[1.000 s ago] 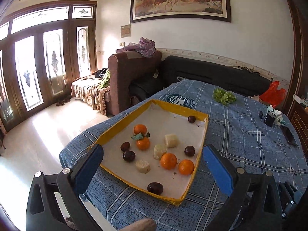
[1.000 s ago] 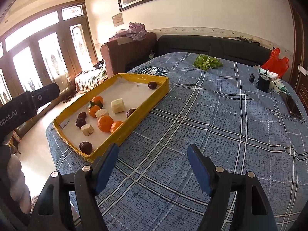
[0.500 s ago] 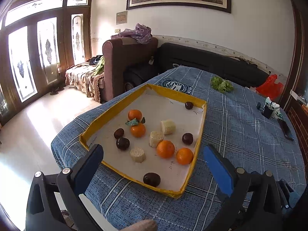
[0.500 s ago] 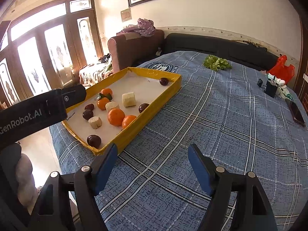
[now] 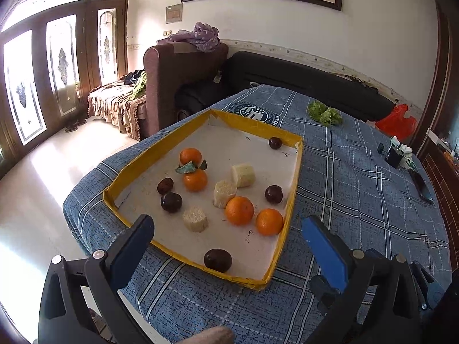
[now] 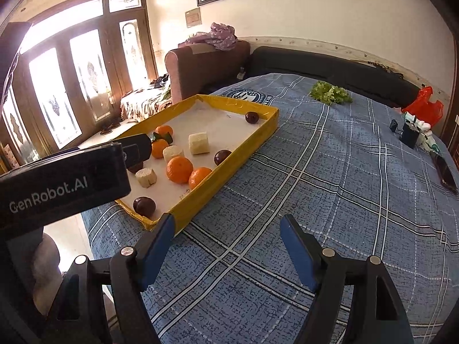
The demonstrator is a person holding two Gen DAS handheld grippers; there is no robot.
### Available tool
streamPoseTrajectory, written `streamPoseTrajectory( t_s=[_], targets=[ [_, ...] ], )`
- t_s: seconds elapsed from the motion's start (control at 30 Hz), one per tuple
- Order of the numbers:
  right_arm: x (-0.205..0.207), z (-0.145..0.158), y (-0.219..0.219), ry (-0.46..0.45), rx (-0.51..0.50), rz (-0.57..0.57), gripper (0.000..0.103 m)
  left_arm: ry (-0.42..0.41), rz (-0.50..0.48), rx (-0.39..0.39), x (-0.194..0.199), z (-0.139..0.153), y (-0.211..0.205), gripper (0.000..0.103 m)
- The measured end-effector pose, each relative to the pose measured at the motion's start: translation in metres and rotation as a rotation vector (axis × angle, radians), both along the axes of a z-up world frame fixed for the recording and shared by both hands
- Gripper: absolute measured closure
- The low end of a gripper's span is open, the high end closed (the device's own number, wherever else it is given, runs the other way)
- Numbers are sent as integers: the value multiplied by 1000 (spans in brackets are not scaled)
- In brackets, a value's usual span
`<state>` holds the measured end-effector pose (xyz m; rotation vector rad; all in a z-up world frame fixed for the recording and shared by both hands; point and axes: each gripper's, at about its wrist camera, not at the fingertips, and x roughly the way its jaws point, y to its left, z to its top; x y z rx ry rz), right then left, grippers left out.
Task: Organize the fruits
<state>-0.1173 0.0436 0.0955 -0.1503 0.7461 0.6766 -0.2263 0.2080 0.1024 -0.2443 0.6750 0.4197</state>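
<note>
While both your left tongs and right tongs gape empty, approach continues: close on the round dark plum just ahead in the yellow-rimmed cardboard tray.

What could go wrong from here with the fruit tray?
1. The tray sits close to the table's edge, so a nudge from the left gripper might slide it off.
2. The round plum and oranges lie loose and may roll when touched.
3. Both grippers are close together and could collide.
</note>
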Motion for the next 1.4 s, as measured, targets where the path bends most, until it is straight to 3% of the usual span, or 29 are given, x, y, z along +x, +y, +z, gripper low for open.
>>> streamPoseTrajectory(
  t_s=[0.4, 1.4],
  targets=[
    [1, -3, 8, 10, -15, 13, 22, 23, 4, -33, 4, -7, 5, 0],
    [9, -11, 2, 43, 3, -21, 21, 64, -52, -28, 14, -13, -5, 0]
  ],
)
